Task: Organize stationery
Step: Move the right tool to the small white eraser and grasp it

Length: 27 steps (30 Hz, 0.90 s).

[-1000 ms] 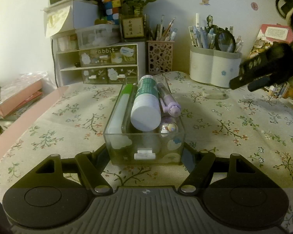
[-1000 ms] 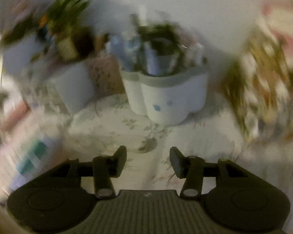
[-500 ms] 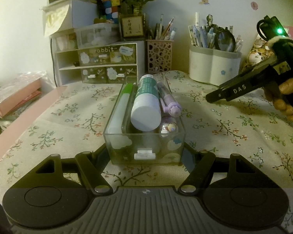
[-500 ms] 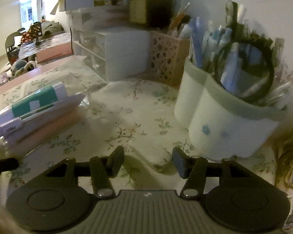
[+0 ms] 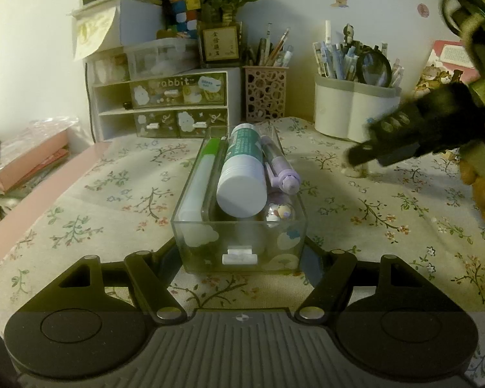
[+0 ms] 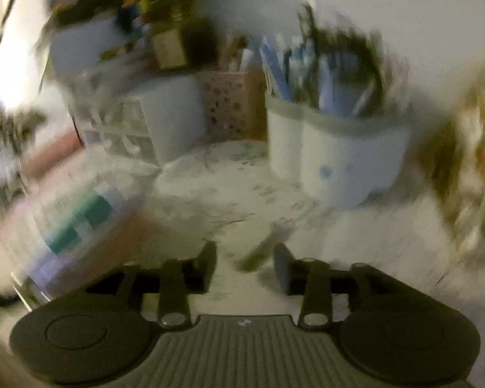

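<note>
A clear plastic box stands on the flowered tablecloth. In it lie a green-and-white tube, a purple pen and a green-capped marker. My left gripper is shut on the box's near end, one finger on each side. In the left wrist view my right gripper points down at a small pale item on the cloth. The right wrist view is blurred. There the right gripper has its jaws closing, with that pale item between them, and the pads are apart from it.
A white pen holder full of pens stands behind the right gripper. Along the back wall are a pink perforated cup and a small drawer unit. Pink books lie at the left edge. A person's fingers show at the far right.
The right gripper has dropped toward the cloth and swung over the small pale item, with its jaws a little narrower. The left gripper and the box have stayed still.
</note>
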Each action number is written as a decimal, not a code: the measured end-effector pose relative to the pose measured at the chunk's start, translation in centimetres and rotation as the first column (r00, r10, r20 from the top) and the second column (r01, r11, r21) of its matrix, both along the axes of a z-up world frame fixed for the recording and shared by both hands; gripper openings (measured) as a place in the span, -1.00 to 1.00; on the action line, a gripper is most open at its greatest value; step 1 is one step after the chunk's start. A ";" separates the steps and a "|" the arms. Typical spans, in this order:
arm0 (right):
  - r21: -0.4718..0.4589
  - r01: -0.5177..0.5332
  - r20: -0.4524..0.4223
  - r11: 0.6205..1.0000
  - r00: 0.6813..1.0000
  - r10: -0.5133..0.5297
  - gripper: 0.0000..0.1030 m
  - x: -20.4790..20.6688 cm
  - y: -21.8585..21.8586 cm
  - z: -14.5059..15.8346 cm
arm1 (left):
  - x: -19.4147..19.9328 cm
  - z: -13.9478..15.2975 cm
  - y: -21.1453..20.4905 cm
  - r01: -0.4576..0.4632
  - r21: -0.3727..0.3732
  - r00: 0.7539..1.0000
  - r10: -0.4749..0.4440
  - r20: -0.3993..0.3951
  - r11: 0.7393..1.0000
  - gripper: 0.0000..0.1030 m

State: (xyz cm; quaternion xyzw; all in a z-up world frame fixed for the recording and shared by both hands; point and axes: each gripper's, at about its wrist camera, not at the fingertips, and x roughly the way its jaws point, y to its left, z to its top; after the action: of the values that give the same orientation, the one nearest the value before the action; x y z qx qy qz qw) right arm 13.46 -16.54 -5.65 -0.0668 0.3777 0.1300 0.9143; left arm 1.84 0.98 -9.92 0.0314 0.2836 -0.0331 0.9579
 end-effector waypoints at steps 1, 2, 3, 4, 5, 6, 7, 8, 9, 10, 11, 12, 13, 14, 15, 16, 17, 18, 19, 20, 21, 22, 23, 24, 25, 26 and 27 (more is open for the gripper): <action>0.009 0.036 -0.015 0.999 0.999 -0.036 -0.12 0.3 0.7 -0.2 | 0.0 0.0 -0.1 -0.002 0.001 1.000 0.002 0.000 1.000 0.41; -0.016 0.071 -0.004 0.997 0.997 -0.071 -0.10 0.5 1.6 -0.4 | 0.0 0.0 -0.1 -0.003 0.001 1.000 0.003 0.000 1.000 0.41; -0.073 0.086 0.022 0.994 0.996 -0.085 -0.12 0.9 2.6 -0.9 | 0.0 0.0 -0.1 -0.003 0.002 1.000 0.003 -0.001 1.000 0.41; -0.160 0.107 0.052 0.981 0.994 -0.100 -0.41 1.1 3.6 -1.7 | 0.0 0.0 -0.1 -0.001 0.002 1.000 0.001 -0.001 1.000 0.41; -0.197 0.143 0.065 0.970 0.989 -0.133 -0.76 1.1 3.8 -2.3 | -0.1 0.0 0.0 0.001 0.003 1.000 -0.001 -0.001 1.000 0.41; -0.133 0.170 0.060 0.976 0.985 -0.163 -0.91 0.7 3.2 -2.1 | -0.1 0.0 0.0 0.003 0.003 1.000 -0.003 0.000 1.000 0.41; -0.100 0.186 0.047 0.977 0.982 -0.182 -1.00 0.2 2.7 -1.8 | -0.2 0.0 0.1 0.004 0.002 1.000 -0.004 0.002 1.000 0.41; -0.089 0.201 0.055 0.976 0.979 -0.196 -1.00 -0.4 2.2 -1.3 | -0.2 0.0 0.1 0.004 0.001 1.000 -0.004 0.005 1.000 0.41; -0.090 0.204 0.090 0.975 0.977 -0.196 -1.00 -1.2 1.9 -0.7 | -0.2 -0.1 0.1 0.001 0.002 1.000 -0.001 0.008 1.000 0.41; -0.087 0.203 0.121 0.975 0.974 -0.192 -1.00 -1.8 1.6 0.1 | -0.3 -0.1 0.0 -0.001 0.004 1.000 0.001 0.010 1.000 0.41; -0.063 0.204 0.128 0.977 0.973 -0.194 -1.00 -2.2 1.1 0.9 | -0.3 -0.1 -0.1 -0.002 0.006 1.000 0.002 0.011 1.000 0.41; -0.027 0.200 0.118 0.979 0.974 -0.195 -1.00 -2.4 0.4 1.5 | -0.4 -0.1 -0.1 -0.003 0.007 1.000 0.003 0.012 1.000 0.41; 0.013 0.198 0.101 0.980 0.975 -0.198 -1.00 -2.5 -0.4 2.0 | -0.4 -0.1 -0.1 -0.003 0.006 1.000 0.003 0.012 1.000 0.41; 0.027 0.198 0.096 0.980 0.975 -0.200 -1.00 -2.5 -0.9 2.1 | -0.4 -0.1 -0.1 -0.003 0.005 1.000 0.003 0.011 1.000 0.41; 0.021 0.200 0.099 0.980 0.974 -0.201 -1.00 -2.6 -1.1 1.9 | -0.4 -0.1 -0.1 -0.003 0.005 1.000 0.002 0.010 1.000 0.41; 0.022 0.199 0.105 0.980 0.974 -0.201 -1.00 -3.0 -1.7 1.7 | -0.4 -0.1 -0.1 -0.003 0.004 1.000 0.003 0.011 1.000 0.41; 0.036 0.197 0.105 0.980 0.974 -0.199 -1.00 -3.1 -2.0 1.4 | -0.4 -0.1 -0.1 -0.003 0.004 1.000 0.003 0.012 1.000 0.41; 0.050 0.204 0.099 0.978 0.973 -0.208 -1.00 -3.2 -2.3 1.1 | -0.4 -0.1 -0.1 -0.003 0.004 1.000 0.003 0.012 1.000 0.41; 0.048 0.223 0.092 0.974 0.970 -0.226 -1.00 -3.1 -2.4 0.9 | -0.4 -0.1 -0.1 -0.004 0.006 1.000 0.003 0.013 1.000 0.41; 0.039 0.230 0.085 0.972 0.969 -0.233 -0.99 -3.0 -2.2 0.7 | -0.3 -0.1 -0.1 -0.004 0.006 1.000 0.004 0.013 1.000 0.41; 0.033 0.233 0.077 0.972 0.969 -0.235 -0.92 -2.7 -1.8 0.5 | -0.3 -0.1 -0.1 -0.004 0.008 1.000 0.004 0.013 1.000 0.41; 0.026 0.228 0.076 0.973 0.970 -0.229 -0.64 -2.3 -1.0 0.5 | -0.3 -0.1 -0.1 -0.003 0.009 1.000 0.002 0.013 1.000 0.41; 0.023 0.223 0.085 0.975 0.971 -0.224 -0.32 -1.8 -0.2 0.5 | -0.2 0.0 -0.1 -0.002 0.009 1.000 0.001 0.012 1.000 0.41; 0.021 0.226 0.091 0.974 0.970 -0.227 -0.12 -1.3 0.6 0.4 | -0.2 0.0 0.0 0.000 0.009 1.000 0.000 0.010 1.000 0.41; 0.007 0.237 0.083 0.971 0.968 -0.237 0.11 -0.5 1.4 0.2 | -0.2 0.0 0.0 0.000 0.008 1.000 0.000 0.009 1.000 0.41; -0.010 0.246 0.079 0.969 0.967 -0.244 0.11 0.1 2.0 -0.1 | -0.2 0.0 0.0 0.000 0.009 1.000 0.000 0.008 1.000 0.41; -0.034 0.250 0.079 0.968 0.966 -0.247 0.10 0.8 2.7 -0.4 | -0.2 0.0 0.0 0.000 0.008 1.000 0.000 0.008 1.000 0.41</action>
State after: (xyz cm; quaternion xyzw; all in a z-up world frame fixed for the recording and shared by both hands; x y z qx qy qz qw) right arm 14.27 -13.83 -6.09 -0.0438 0.3518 0.0036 0.9350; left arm 1.67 0.94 -9.92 0.0354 0.2798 -0.0318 0.9589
